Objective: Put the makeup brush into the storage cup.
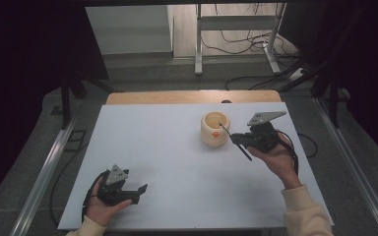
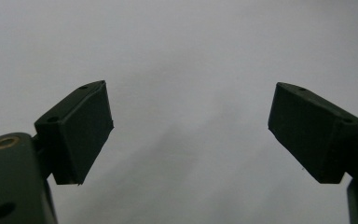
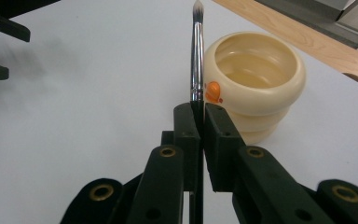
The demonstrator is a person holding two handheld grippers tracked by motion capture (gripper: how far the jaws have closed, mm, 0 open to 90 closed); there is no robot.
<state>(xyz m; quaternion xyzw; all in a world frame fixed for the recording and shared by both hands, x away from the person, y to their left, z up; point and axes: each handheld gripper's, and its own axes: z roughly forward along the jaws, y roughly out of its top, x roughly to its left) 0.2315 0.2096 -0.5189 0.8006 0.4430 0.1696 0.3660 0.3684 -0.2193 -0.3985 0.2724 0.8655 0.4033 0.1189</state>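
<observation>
White table mostly bare, right gripper fingers clamp brush beside cup, left gripper fingers apart.

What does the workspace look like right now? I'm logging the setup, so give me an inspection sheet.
Surface: white tabletop, wooden strip along its far edge.
Job's things: thin black-handled paintbrush; cream ribbed plastic cup, upright, orange mark on its side.
Clutter: nothing seen.
Grippers: right gripper shut on the paintbrush, bristles pointing toward the cup; left gripper open, nothing between its jaws.
Cables: black cable trailing off the table's right edge; more on the floor beyond.
Surroundings: metal frame legs, dark curtains.
</observation>
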